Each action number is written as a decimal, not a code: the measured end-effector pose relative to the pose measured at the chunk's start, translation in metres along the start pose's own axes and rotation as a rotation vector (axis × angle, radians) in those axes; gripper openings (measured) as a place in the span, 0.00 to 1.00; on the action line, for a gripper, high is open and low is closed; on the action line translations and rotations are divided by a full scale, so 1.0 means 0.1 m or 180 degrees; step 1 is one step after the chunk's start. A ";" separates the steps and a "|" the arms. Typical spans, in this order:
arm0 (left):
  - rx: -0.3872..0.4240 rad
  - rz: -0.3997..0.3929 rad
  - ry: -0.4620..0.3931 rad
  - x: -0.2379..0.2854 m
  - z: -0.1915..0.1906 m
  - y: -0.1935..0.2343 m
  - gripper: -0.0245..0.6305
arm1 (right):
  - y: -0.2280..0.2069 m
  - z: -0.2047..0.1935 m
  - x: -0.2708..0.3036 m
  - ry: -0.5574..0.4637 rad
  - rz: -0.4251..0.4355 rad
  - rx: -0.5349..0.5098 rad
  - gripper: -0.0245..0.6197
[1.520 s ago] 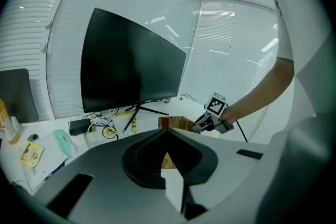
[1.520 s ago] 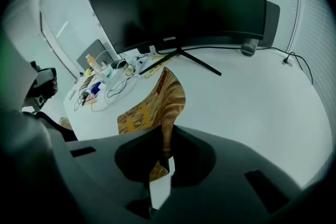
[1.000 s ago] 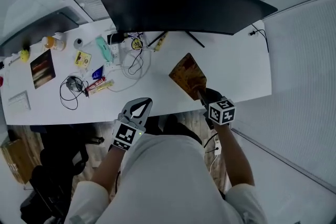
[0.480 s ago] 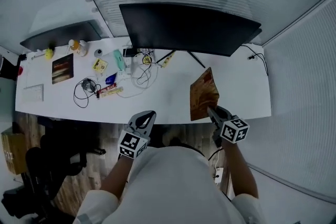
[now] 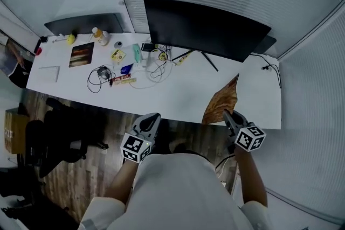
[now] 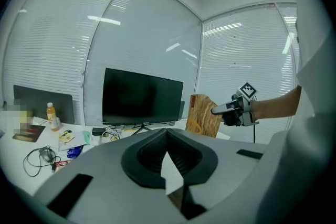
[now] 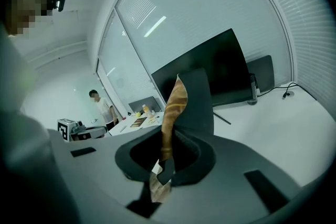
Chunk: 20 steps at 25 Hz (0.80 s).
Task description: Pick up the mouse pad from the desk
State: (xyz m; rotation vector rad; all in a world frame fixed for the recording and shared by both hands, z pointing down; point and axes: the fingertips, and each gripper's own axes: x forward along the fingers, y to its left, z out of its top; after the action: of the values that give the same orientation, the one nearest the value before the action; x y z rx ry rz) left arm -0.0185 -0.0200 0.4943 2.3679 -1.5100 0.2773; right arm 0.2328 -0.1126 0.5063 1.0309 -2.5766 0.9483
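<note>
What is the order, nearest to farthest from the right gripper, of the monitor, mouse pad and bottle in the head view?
1. mouse pad, clamped in the right gripper.
2. monitor, beyond it at the desk's back.
3. bottle, far left, back edge.

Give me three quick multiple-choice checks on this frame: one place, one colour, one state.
1. Where along the desk is the mouse pad?
A. left end
B. right front edge
C. middle back

2. What colour is its printed face?
A. blue
B. brown
C. white

3. What state is the left gripper in?
A. shut, empty
B. shut on the mouse pad
C. wide open

Answers:
1 B: the head view shows it held up at that edge in the right gripper.
2 B: both the head view and the left gripper view show a brown, wood-like print.
3 A: its jaws meet with nothing between them.
</note>
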 end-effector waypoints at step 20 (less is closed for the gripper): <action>-0.0009 0.0121 -0.0250 -0.84 0.22 0.00 0.06 | 0.76 0.19 -0.40 -0.0519 0.0096 -0.0257 0.12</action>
State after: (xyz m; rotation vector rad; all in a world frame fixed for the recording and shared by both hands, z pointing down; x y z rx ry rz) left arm -0.0539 0.0428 0.4460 2.3757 -1.5911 0.1929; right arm 0.2115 -0.0613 0.4384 1.0923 -2.7447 0.7900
